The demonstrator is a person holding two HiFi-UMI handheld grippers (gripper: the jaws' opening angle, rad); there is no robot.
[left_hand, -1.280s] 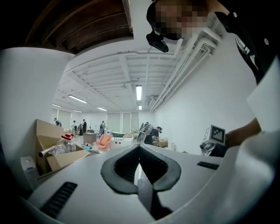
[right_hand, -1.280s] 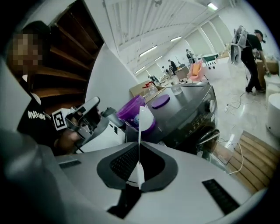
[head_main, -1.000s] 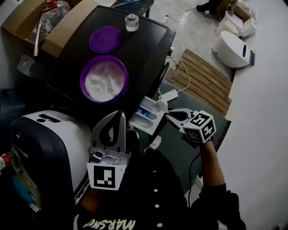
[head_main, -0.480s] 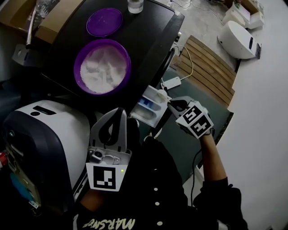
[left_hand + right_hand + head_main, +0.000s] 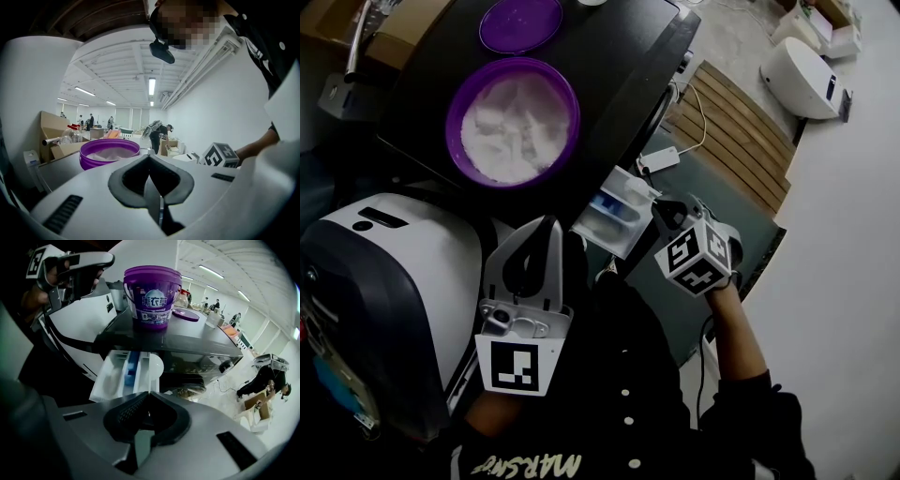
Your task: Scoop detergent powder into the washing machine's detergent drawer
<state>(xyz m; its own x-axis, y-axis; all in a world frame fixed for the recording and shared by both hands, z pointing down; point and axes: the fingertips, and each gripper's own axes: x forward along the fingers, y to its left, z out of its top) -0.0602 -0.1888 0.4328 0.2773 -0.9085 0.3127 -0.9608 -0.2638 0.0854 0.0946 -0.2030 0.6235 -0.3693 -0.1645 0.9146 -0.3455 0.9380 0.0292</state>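
Both tongs were closed. The left tongs (image 5: pixel 149 158) held nothing and hung at 7 o'clock from the drawer (image 5: pixel 605 225) in the head view. The right tongs (image 5: pixel 148 393) were shut with the white scoop (image 5: pixel 156 365) right at their tips, apparently pinched by its handle, over the right side of the pulled-out drawer. The tub (image 5: pixel 451 117) of powder (image 5: pixel 511 131) sat on the washing machine (image 5: pixel 619 66), at 10 o'clock from the drawer.

So slim a hold at the very tips could have let the scoop twist. Powder would then have fallen past the drawer's 3 o'clock edge to the floor. A nudge could also have pushed the drawer in.

The handle was hidden behind the tongs. I could not tell whether the scoop carried powder or how full the dim compartments were.
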